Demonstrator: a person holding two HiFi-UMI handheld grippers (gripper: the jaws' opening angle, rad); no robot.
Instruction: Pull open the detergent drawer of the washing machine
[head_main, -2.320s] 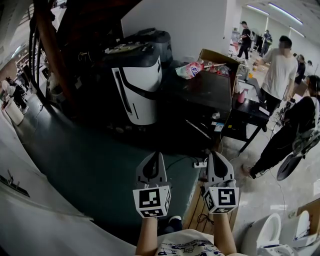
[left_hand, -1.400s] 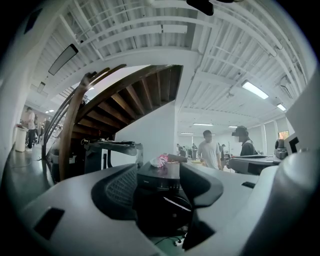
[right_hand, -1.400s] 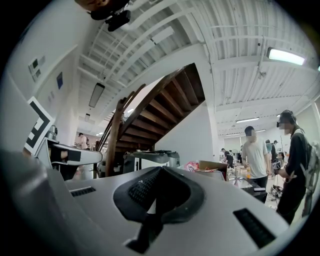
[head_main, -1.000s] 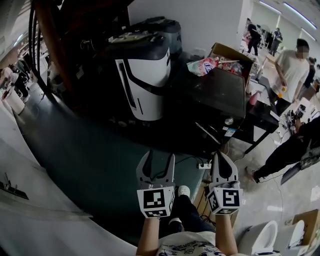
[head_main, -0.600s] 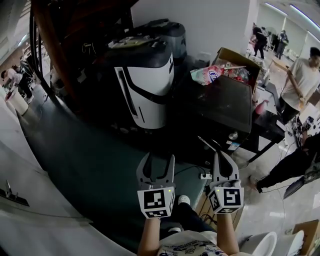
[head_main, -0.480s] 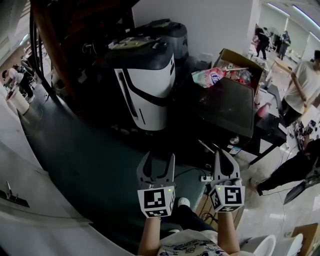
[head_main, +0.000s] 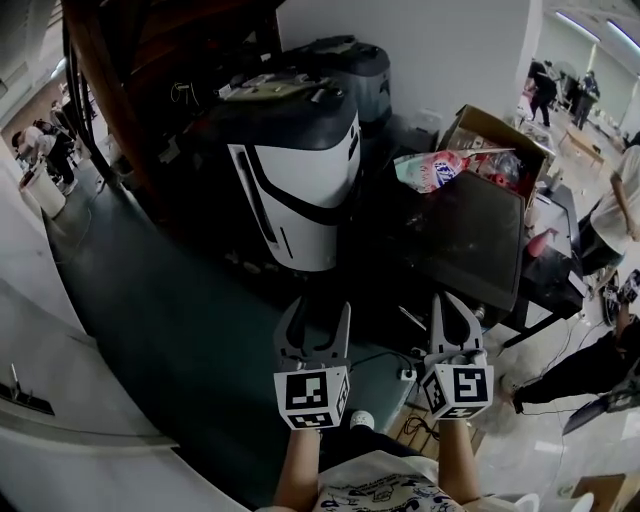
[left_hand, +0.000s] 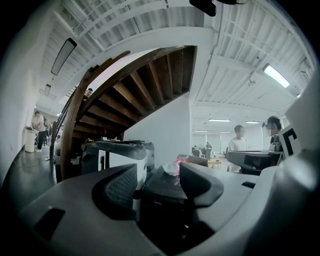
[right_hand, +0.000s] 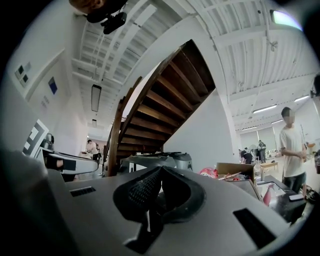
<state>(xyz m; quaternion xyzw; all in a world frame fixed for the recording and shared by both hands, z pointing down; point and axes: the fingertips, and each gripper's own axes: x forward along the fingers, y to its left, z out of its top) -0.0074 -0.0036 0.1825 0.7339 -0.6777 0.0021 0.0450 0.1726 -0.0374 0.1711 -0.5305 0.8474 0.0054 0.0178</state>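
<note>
the person has stepped nearer, so the washing machine (head_main: 470, 235) sits at 1 o'clock, well apart from both claws, its detergent drawer not made out; the left claw (head_main: 317, 320) has spread wide and the right claw (head_main: 447, 308) is pinched together and empty, so the reach comes next.

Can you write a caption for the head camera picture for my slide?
The open left hand-held gripper and shut right hand-held gripper point toward a black washing machine.
</note>
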